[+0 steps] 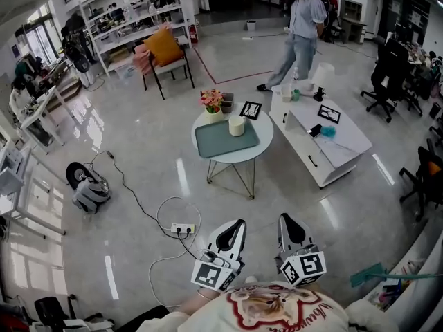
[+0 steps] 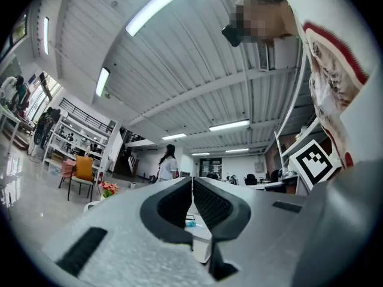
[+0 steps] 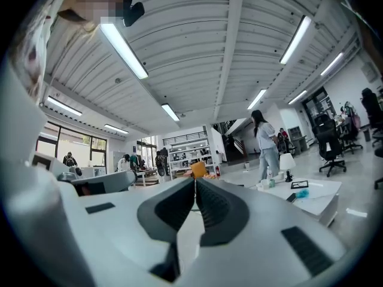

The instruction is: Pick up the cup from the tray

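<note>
glossy grey floor spreads ahead of both grippers. low white table sits ahead and to the right of the right gripper. a person stands beyond its far end. round table stands well ahead of both grippers, roughly in line with the left gripper. teal tray lies on the round table. white cup stands upright at the tray's far right edge, well apart from both tools. flower pot and small picture frame sit on the table just beyond the tray. power strip lies on the floor just ahead-left of the left gripper.

both grippers held low, close to the body, side by side. left gripper: jaws pressed together at the tips, nothing between. right gripper: same, jaws together and empty.
</note>
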